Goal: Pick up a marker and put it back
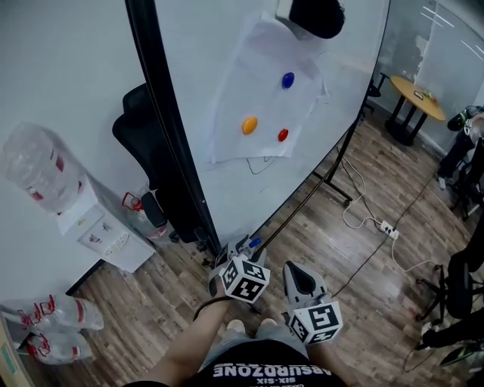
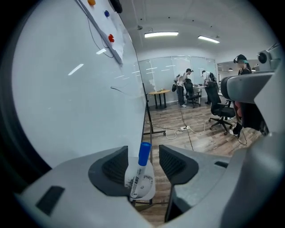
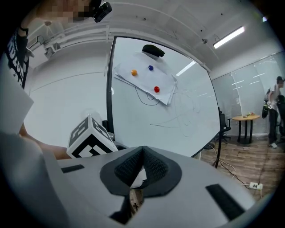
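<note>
A white marker (image 2: pixel 141 178) with a blue cap (image 2: pixel 144 153) stands between the jaws of my left gripper (image 2: pixel 143 149), leaning on the left pad. It points toward the whiteboard (image 2: pixel 67 89). In the head view the left gripper (image 1: pixel 240 249) hangs low over the floor by the whiteboard's (image 1: pixel 249 189) bottom edge, and the blue cap (image 1: pixel 255 243) shows at its tips. My right gripper (image 1: pixel 293 268) is just to the right. Its pads (image 3: pixel 149 167) are pressed together with nothing between them.
A paper sheet (image 1: pixel 261 98) hangs on the board under blue (image 1: pixel 288 79), orange (image 1: pixel 249 125) and red (image 1: pixel 283 135) magnets, with a black eraser (image 1: pixel 316 17) above. A water dispenser (image 1: pixel 76 219) and black chair (image 1: pixel 140 128) stand left. A power strip (image 1: pixel 388 229) lies on the floor right.
</note>
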